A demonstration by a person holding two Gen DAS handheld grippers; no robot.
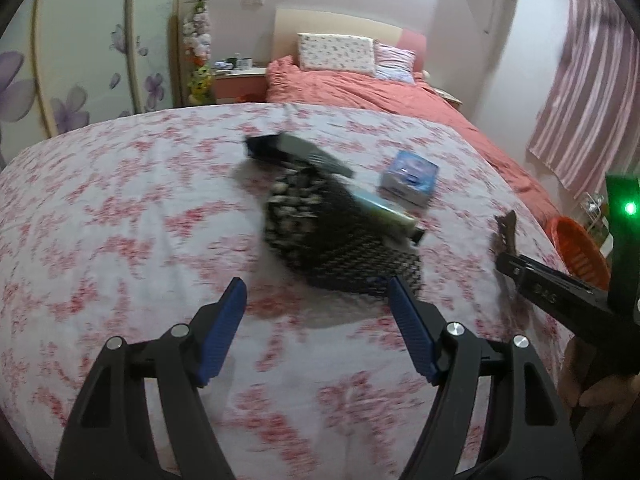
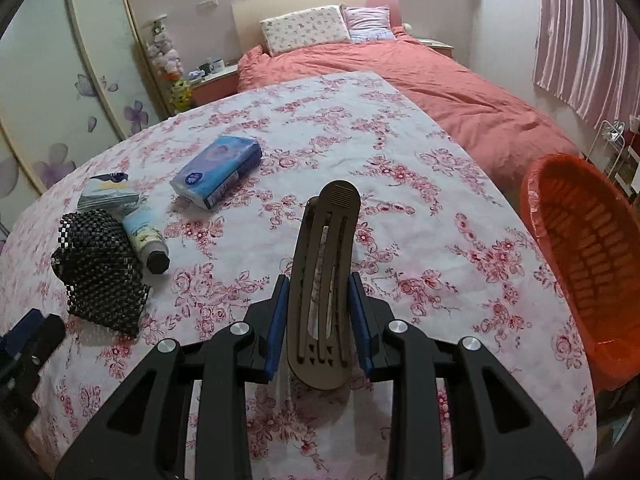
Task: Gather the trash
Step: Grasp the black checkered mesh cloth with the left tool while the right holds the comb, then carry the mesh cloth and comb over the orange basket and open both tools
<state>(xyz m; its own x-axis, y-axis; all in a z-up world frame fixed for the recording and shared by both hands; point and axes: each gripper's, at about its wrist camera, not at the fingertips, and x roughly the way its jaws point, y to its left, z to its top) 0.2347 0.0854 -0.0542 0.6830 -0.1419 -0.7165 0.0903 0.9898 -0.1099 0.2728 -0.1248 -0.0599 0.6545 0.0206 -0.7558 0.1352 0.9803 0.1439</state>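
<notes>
A brown slotted hair clip (image 2: 324, 284) is pinched between the blue pads of the right hand-held gripper (image 2: 320, 320), its rounded tip pointing away from the camera and its body lifted clear of the floral tablecloth below. The carrying step appears to be in hand: one item has been picked up and has not yet been dropped. The orange basket (image 2: 580, 264), lined with a thin bag, stands off the right edge of the table (image 2: 440, 184), to the right of the held clip, and is judged to be the bin for the trash.

The next move is judged to call for a swing to the right until the clip hangs over the basket's mouth, then a spreading of the jaws.

Further left on the table, a black beaded mesh piece (image 2: 100, 276) lies touching a small bottle with a black cap (image 2: 146, 240); a crumpled packet (image 2: 108, 194) lies just beyond them, and a blue tissue pack (image 2: 218, 176) lies farther off. Which of these count as trash cannot be told.

In the blurred left wrist view, the left hand-held gripper (image 1: 316, 300) is spread wide and empty, held just near of the mesh piece.
</notes>
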